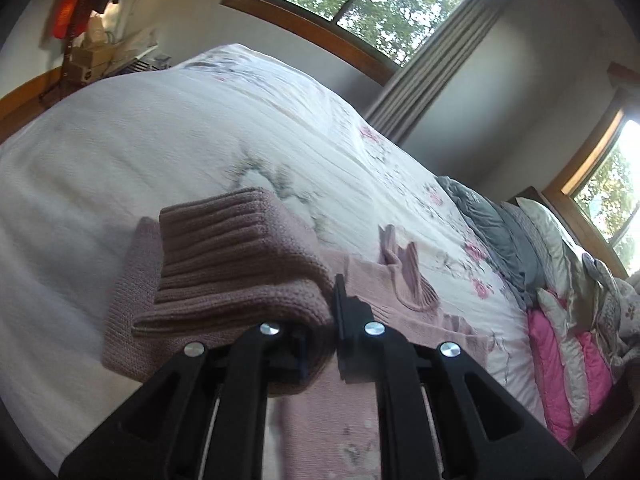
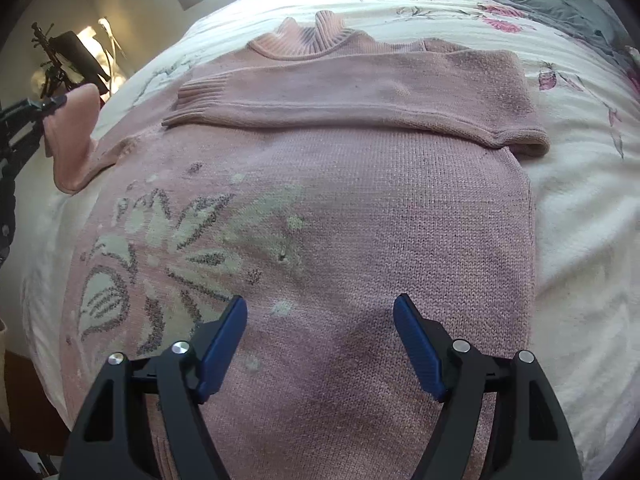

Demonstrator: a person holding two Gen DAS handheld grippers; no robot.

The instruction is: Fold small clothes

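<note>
The right gripper (image 2: 320, 336) hangs over the lower body of a pink knit sweater (image 2: 360, 208), its blue-padded jaws spread wide with nothing between them; the knit lies directly beneath and ahead of the fingertips. Just left of the left finger is the sweater's pale leaf-and-flower pattern (image 2: 168, 240). Farther ahead, one sleeve (image 2: 360, 96) lies folded flat across the chest, cuff toward the left, and beyond it the ribbed collar (image 2: 312, 40) lies at the far end. The sweater is spread on a white floral bedspread (image 2: 580, 208).

Well off to the left, the left gripper (image 2: 44, 104) holds the other sleeve lifted clear of the bed. In its own view the left gripper (image 1: 324, 320) is closed on that sleeve's ribbed cuff (image 1: 224, 248), which bunches over and beyond the left finger. Past it lie the collar (image 1: 408, 276), then bedspread (image 1: 160, 128), with grey and pink pillows (image 1: 560, 320) to the far right.
</note>
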